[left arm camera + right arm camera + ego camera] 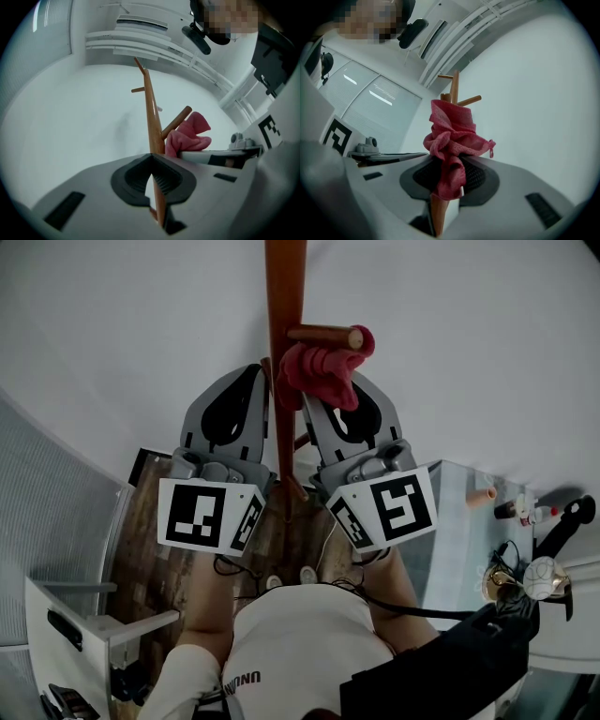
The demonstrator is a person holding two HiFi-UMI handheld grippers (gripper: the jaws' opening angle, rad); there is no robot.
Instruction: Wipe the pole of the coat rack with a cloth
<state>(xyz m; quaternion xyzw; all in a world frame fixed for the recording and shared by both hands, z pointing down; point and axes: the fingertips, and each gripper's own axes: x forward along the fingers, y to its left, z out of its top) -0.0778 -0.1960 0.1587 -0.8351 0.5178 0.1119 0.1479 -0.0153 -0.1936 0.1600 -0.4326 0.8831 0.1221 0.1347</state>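
Our right gripper (449, 182) clenches the red cloth (452, 138) against the pole (284, 296) at twelve o'clock. Left gripper (151, 176), jaws together and empty, sits beside the pole at nine.

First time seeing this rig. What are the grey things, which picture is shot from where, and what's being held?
No robot here: a person holds a pair of grey tongs in each hand. The head view comes from a camera on the person's head, looking down; the two gripper views come from cameras riding on the tongs. The left tongs are closed on the wooden coat-rack pole. The right tongs pinch a pink cloth against that pole, close to a peg.
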